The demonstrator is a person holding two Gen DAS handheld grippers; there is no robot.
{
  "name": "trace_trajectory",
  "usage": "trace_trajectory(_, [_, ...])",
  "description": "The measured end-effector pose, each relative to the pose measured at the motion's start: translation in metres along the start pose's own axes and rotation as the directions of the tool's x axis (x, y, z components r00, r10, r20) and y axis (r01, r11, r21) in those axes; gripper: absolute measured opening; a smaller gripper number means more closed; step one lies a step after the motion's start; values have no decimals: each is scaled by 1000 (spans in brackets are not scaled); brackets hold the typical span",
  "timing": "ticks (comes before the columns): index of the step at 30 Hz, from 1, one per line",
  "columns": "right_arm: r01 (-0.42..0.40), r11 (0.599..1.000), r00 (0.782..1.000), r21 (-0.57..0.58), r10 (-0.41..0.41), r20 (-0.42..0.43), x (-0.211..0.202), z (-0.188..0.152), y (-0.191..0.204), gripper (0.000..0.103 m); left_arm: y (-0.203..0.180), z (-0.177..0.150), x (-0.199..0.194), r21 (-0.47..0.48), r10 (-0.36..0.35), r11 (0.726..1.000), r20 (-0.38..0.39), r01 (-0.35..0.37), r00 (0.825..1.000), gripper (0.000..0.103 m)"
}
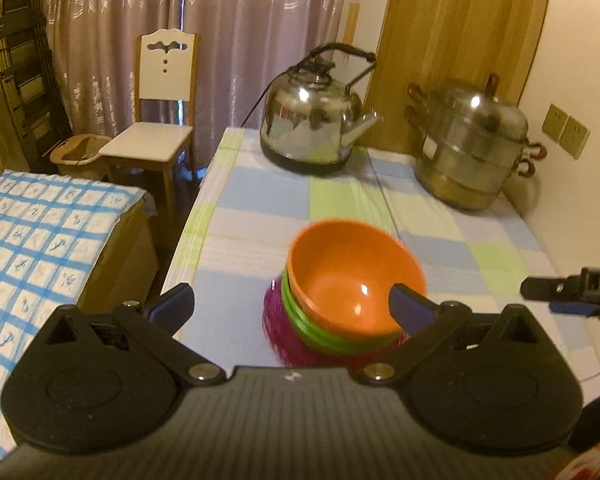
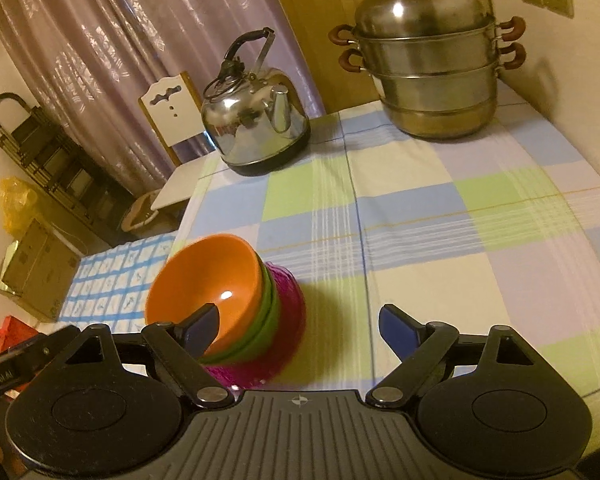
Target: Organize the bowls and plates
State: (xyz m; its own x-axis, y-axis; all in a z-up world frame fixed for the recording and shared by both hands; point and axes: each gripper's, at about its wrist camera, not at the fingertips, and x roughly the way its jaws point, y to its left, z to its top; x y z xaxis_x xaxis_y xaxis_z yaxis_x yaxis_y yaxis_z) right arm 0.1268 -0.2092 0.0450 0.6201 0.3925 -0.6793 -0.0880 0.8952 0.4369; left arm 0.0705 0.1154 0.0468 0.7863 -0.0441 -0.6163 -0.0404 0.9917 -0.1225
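Observation:
A stack of bowls stands on the checked tablecloth (image 1: 252, 208): an orange bowl (image 1: 352, 276) sits tilted on a green bowl (image 1: 312, 330), with a magenta bowl (image 1: 274, 320) at the bottom. My left gripper (image 1: 292, 302) is open just short of the stack, with nothing between its fingers. In the right wrist view the same orange bowl (image 2: 208, 272), green bowl (image 2: 269, 312) and magenta bowl (image 2: 294, 312) lie to the left of my right gripper (image 2: 300, 320), which is open and empty. Each gripper shows at the edge of the other's view: the right gripper (image 1: 560, 292), the left gripper (image 2: 20, 360).
A steel kettle (image 1: 312, 120) and a lidded steel steamer pot (image 1: 472, 148) stand at the table's far end, against a wooden panel. The wall runs along the right. Left of the table are a white chair (image 1: 164, 92) and a box under blue-checked cloth (image 1: 40, 240).

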Motion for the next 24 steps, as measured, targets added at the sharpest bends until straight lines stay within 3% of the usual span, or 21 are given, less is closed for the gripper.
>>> trace_trajectory(5, [46, 996, 999, -73, -45, 24, -16, -22, -4, 87, -12, -27, -4, -38, 11, 999, -45, -13, 999, 101])
trace_trajectory(13, [89, 988, 996, -124, -88, 9, -33, -61, -20, 87, -42, -59, -8, -19, 42, 999, -112, -44, 993, 101])
trace_trajectory(21, [145, 980, 989, -134, -147, -4, -42, -85, -37, 86, -62, -82, -6, 11, 15, 1000, -164, -14, 986, 102])
trace_trajectory(24, [164, 975, 986, -150, -167, -9, -41, -94, -36, 87, -64, -91, -5, 21, 37, 999, -177, -34, 983, 102])
